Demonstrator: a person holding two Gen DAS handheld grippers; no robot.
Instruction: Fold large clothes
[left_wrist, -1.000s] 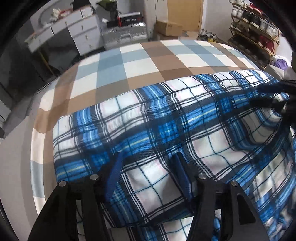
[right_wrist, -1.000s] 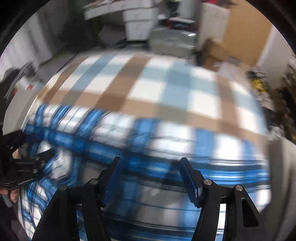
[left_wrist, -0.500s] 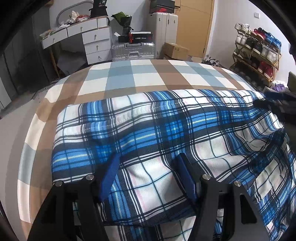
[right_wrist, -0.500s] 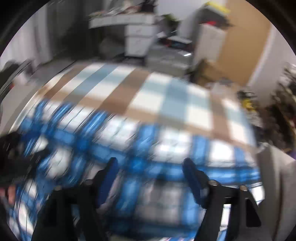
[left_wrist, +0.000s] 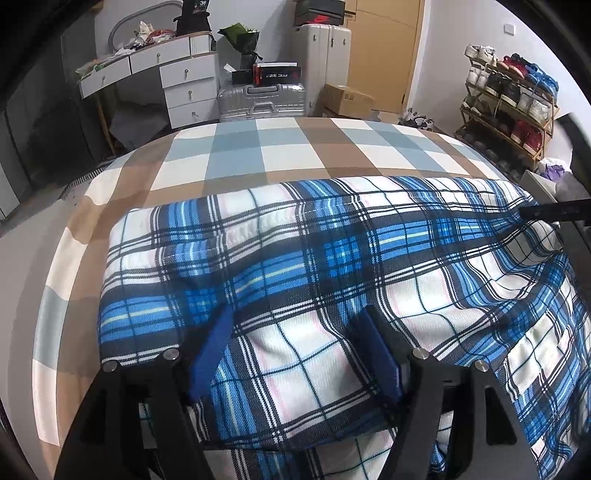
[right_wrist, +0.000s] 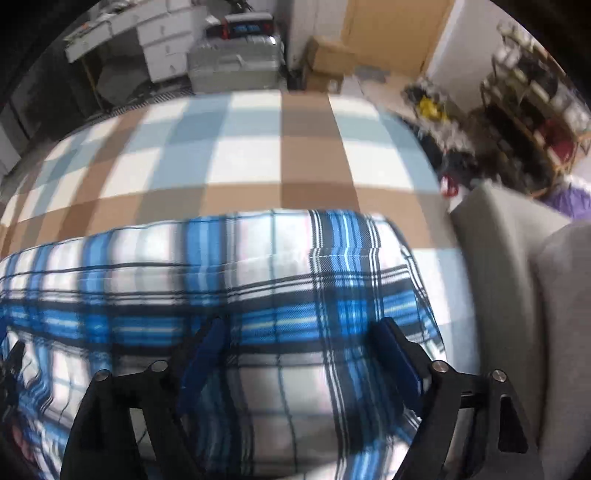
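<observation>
My left gripper (left_wrist: 295, 350) jaws opening, plaid garment (left_wrist: 332, 266) between and under them; right gripper (right_wrist: 299, 354) jaws released above it, on the bed (left_wrist: 236, 155).

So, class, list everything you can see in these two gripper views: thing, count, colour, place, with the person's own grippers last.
Plaid garment: one, blue, white and black, spread on the near part of the bed.
Bed cover: one, brown, pale blue and white checks, under the garment.
Desk with drawers: one, white, far left.
Suitcase: one, silver, lying behind the bed.
Upright suitcases: white, count unclear, by the door.
Cardboard box: one, brown, on the floor.
Shoe rack: one, wooden, far right, full of shoes.
Left gripper: black, blue pads, jaws opening over the garment.
Right gripper: same colours, open over the garment.
</observation>
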